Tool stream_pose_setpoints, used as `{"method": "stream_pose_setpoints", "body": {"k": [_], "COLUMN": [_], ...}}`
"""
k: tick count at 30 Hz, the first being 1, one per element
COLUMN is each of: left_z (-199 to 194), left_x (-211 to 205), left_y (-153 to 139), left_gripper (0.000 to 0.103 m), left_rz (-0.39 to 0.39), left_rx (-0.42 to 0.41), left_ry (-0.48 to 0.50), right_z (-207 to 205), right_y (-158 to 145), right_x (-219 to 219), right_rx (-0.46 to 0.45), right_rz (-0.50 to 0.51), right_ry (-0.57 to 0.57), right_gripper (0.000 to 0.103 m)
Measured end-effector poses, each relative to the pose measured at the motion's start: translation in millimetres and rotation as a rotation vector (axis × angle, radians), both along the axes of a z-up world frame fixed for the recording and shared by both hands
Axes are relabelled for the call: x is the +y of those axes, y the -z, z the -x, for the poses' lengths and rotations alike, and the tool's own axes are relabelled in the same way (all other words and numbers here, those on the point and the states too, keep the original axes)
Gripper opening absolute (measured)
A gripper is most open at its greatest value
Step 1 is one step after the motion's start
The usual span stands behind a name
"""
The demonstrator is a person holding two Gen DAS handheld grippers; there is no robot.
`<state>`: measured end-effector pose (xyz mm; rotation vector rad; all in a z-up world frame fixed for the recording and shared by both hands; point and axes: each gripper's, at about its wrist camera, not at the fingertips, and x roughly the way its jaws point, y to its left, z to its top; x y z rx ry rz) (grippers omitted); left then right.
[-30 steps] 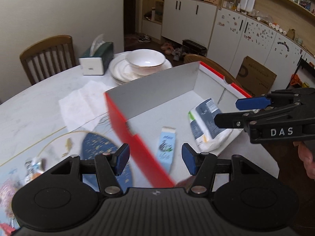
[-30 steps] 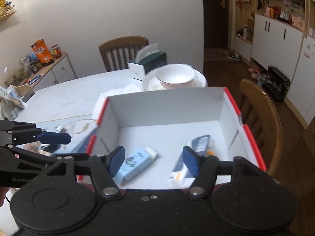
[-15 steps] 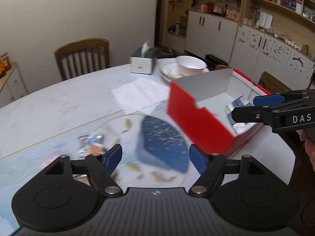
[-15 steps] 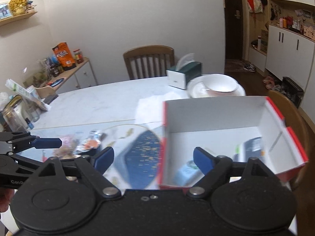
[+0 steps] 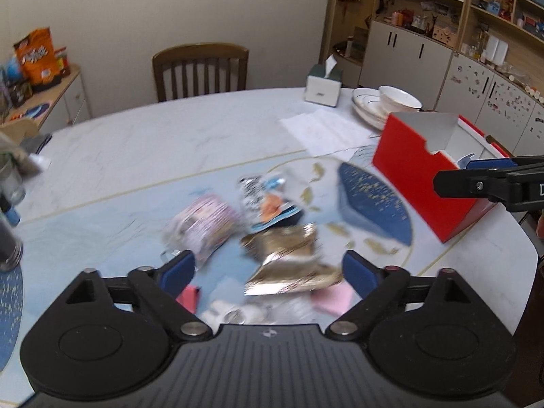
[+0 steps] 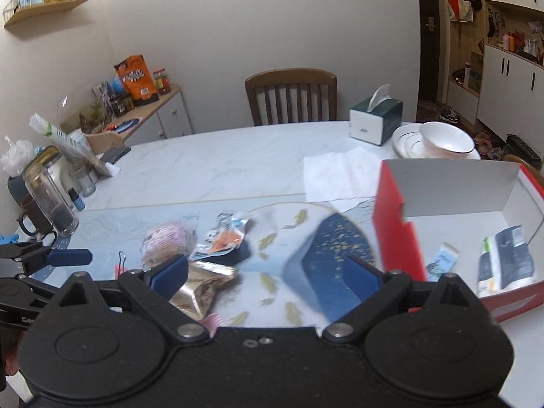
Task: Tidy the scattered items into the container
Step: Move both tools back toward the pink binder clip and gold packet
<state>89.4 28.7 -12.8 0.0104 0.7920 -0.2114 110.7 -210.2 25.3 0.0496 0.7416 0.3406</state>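
Both of our hand-held grippers are spread wide and hold nothing. Our left hand-held gripper (image 5: pixel 268 268) hangs over a gold foil packet (image 5: pixel 289 261), which lies between its blue pads without touching them. Our right hand-held gripper (image 6: pixel 265 272) sits over the blue fan print on the mat (image 6: pixel 336 248), near the red box (image 6: pixel 394 234).

On the right tool, seen from the left wrist camera, only part of a white label shows at the frame edge, and we cannot read it. From the right wrist camera the left tool carries white letters starting "Ce", the rest hidden.

Around the gold packet, on the surface (image 5: pixel 153 142), lie a pink striped pack (image 5: pixel 204 224), blurred, and an orange and white pouch (image 5: pixel 268 204) with dark print we cannot read. Pink flat pieces (image 5: pixel 333 299) and a small white thing sit just under the left tool.

Inside the box, white within and red outside, lie a small light blue carton (image 6: pixel 442 258) and a dark blue and white pack (image 6: pixel 503 258) with green at one corner; their print is too small to read. The box stands at the right edge of the surface, well apart from the scattered packs.

Beyond it are a paper napkin (image 6: pixel 340 173), a bowl on plates (image 6: pixel 445 139) and a green tissue box (image 6: pixel 375 120).
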Motion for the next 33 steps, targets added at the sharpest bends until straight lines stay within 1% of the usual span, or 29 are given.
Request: {"method": "stream_pose_setpoints", "body": {"k": [7,11,15,20,27,30,33], "left_z": [-6.7,-17.0,-28.4,-40.2,-46.6,-47.3,-48.2], "left_x": [35.3,56.9,70.6,75.9,74.6,73.9,74.6], "left_y": [25.0,40.3,52.2,65.4,76.6,79.4,80.9], "left_gripper": [0.103,0.103,0.103,0.103,0.103,0.103,0.102], "left_rz": [-0.067,-0.084,-0.076,-0.091,-0.119,-0.119,-0.108], "left_rx": [0.012,0.036,0.043,0.050,0.042,0.041,0.043], "left_ry": [-0.012,-0.028,-0.021,-0.008,0.004,0.018,0.022], "right_z": [-5.7,-12.7,-21.1,-33.3,-44.9,-49.2,-54.0], "right_y": [14.3,25.7,37.3,51.9,69.6,76.7,82.7], "right_x": [42.7,65.4,82.7,99.2,122.2,130.2,133.7], "right_rx": [0.033,0.054,0.079,0.118,0.159,0.174,0.200], "right_rz": [0.021,0.047,0.061,0.074,0.113,0.131,0.128], "right_ry": [0.016,0.023,0.041,0.069,0.067,0.070,0.082], "right_gripper": [0.097,0.097,0.097,0.097,0.096,0.095,0.094]}}
